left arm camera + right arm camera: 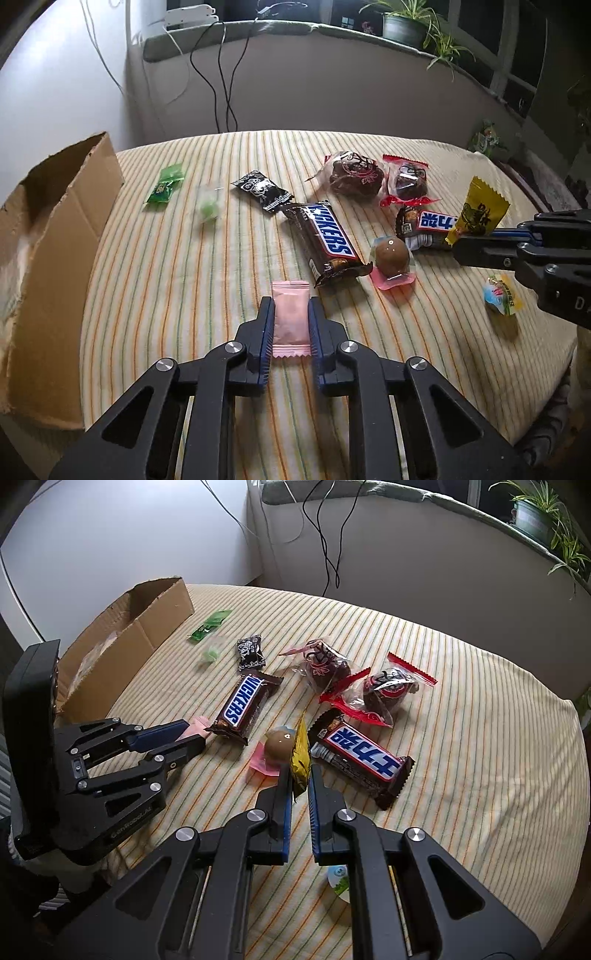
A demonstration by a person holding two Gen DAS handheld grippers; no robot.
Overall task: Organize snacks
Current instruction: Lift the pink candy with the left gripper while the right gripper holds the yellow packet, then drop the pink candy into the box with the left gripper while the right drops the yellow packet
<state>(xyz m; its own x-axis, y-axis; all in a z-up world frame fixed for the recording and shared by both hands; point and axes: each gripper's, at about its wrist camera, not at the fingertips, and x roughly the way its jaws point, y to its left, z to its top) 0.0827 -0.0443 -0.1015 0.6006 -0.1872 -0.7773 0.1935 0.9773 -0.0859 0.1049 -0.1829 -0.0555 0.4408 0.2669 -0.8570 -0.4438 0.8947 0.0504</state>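
A pink packet lies on the striped cloth, and my left gripper is shut on it, a pad on each long side. From the right wrist view the same gripper rests low on the cloth with the pink packet at its tips. My right gripper is shut on a yellow packet that it holds upright above the cloth. The left wrist view shows this gripper coming in from the right with the yellow packet.
An open cardboard box stands at the left. Loose on the cloth: two Snickers bars, a brown ball candy, a black packet, a green packet, two red-wrapped dark snacks, a colourful packet.
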